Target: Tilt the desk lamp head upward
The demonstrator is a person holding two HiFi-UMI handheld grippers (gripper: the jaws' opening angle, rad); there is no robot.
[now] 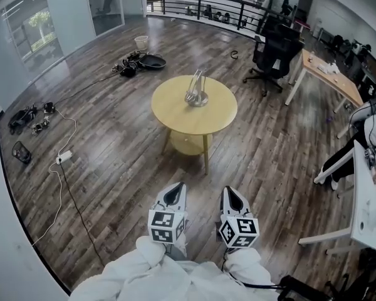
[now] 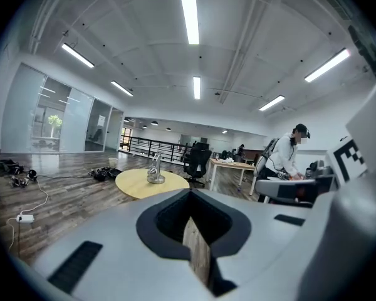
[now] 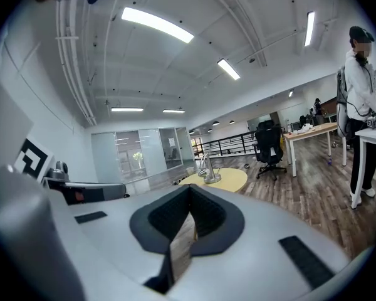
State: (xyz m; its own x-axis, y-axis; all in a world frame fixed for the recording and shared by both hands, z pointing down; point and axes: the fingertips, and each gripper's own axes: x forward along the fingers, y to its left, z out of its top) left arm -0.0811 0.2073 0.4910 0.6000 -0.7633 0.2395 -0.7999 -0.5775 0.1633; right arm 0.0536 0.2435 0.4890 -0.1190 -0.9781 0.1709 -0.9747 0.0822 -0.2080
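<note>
fingers of the left gripper (image 1: 175,192) and the right gripper (image 1: 232,194) are pressing together, clenched on nothing, well short of the round table (image 1: 169,115). the desk lamp (image 1: 196,96) is standing near the table's centre, its long arm rising nearly upright.

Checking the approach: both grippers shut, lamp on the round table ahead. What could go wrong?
1. The left gripper and right gripper are shut and empty; unless they open before arriving, they may shove the desk lamp rather than grip it.
2. The lamp stands free on the round table; lifting its head without steadying the base could slide or tip it.
3. A corded power strip lies on the floor at left; drifting that way risks a snag.
</note>
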